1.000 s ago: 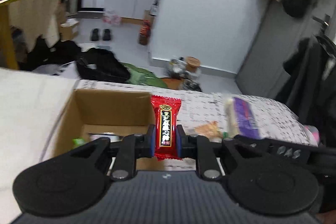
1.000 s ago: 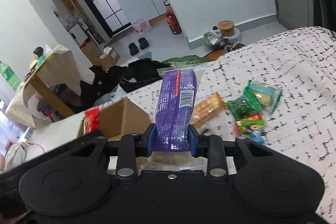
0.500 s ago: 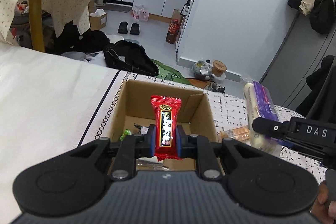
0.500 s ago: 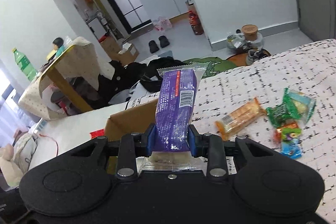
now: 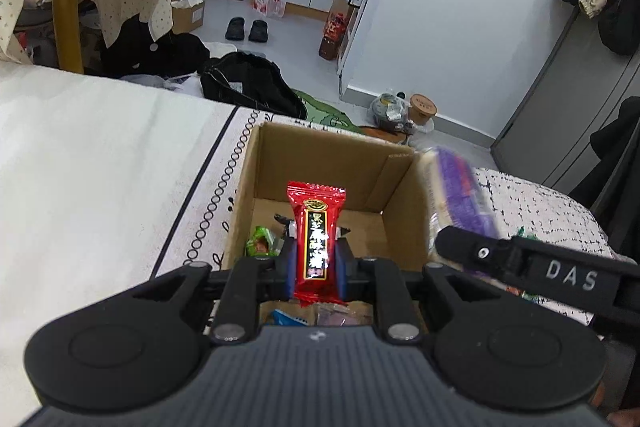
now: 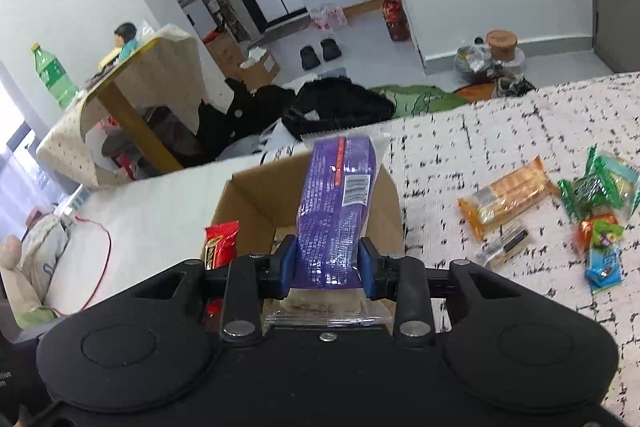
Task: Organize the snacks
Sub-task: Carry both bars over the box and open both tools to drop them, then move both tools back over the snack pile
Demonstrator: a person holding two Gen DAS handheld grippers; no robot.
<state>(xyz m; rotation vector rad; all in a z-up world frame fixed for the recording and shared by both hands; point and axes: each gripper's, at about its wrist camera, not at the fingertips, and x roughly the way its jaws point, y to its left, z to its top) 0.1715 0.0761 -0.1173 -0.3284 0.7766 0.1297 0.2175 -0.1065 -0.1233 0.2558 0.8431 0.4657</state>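
An open cardboard box (image 5: 332,151) stands on the bed with several wrapped snacks on its floor, among them a green candy (image 5: 260,243). My left gripper (image 5: 316,259) hangs over the box, shut on a red candy bar (image 5: 316,227) held upright. In the right wrist view my right gripper (image 6: 326,263) is above the box's right wall (image 6: 384,195). Its jaws are opening, and the purple biscuit packet (image 6: 340,195) leans loosely between the pads, its top tipped right. The same purple packet (image 5: 456,195) looks blurred in the left wrist view. The red bar (image 6: 220,239) shows at the left.
Loose snacks lie on the black-and-white patterned cover (image 6: 500,115) right of the box: an orange cracker pack (image 6: 504,195), green packets (image 6: 592,187) and a blue one (image 6: 604,267). Plain white bedding (image 5: 100,167) lies left of the box. Beyond the bed is a cluttered floor with a black bag (image 5: 248,83).
Both grippers have moved over the box, which now fills the middle of both views. The right jaws have widened and the purple packet has tilted. The red bar stays gripped.
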